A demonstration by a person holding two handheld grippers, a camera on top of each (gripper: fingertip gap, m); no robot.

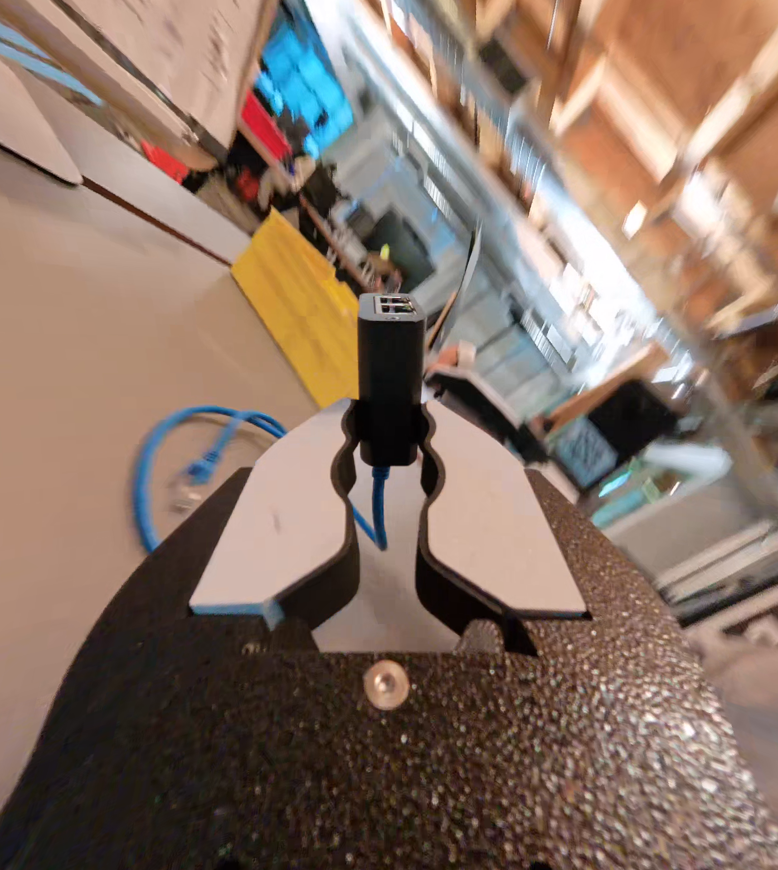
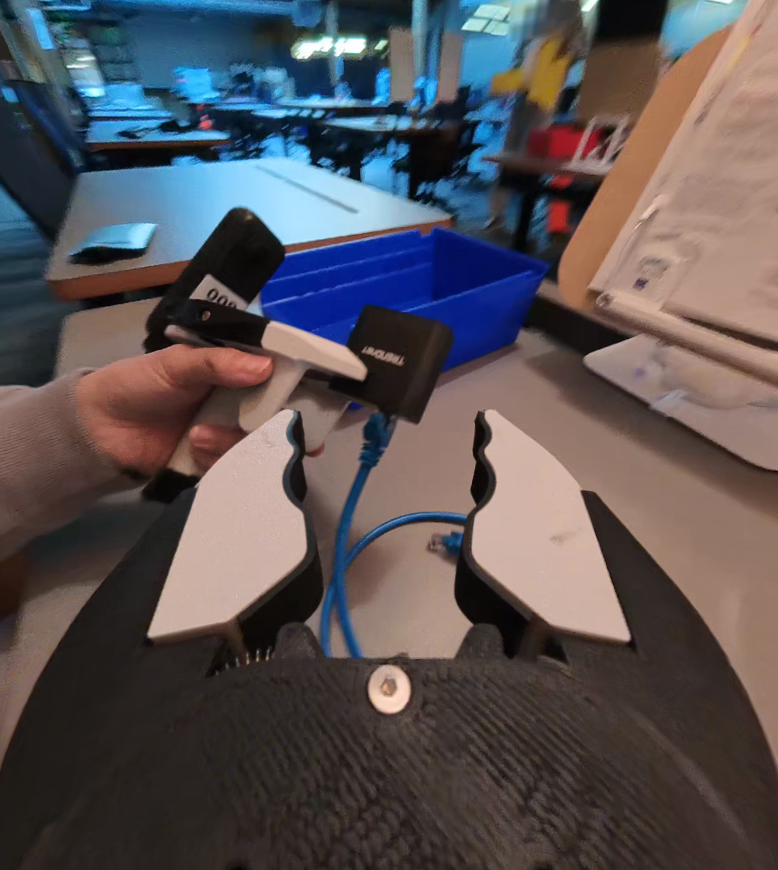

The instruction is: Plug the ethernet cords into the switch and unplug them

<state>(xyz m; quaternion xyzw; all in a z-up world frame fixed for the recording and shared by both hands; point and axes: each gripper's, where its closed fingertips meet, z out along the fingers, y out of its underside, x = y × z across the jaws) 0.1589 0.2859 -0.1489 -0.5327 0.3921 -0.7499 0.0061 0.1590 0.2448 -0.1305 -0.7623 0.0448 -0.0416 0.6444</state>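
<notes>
The left wrist view is warm and bright, its background smeared by heavy motion blur; only the black switch [image 1: 391, 376] and the fingers [image 1: 283, 508] stay fairly sharp. Glare sparkles on the textured housing. The right wrist view is cooler (bluish in the distance), lit by ceiling panels [image 2: 330, 47], moderately soft, with wide-angle bending at the edges. The bench [image 2: 637, 494] shows only faint shadows.

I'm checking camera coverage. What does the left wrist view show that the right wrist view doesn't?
Left wrist view only: the switch's open ports on its far end and a yellow pad. Right wrist view only: a hand holding the left hand-held gripper, the open right hand-held gripper and a blue bin. Both: the switch, the plugged-in blue cord and its loose plug.
</notes>
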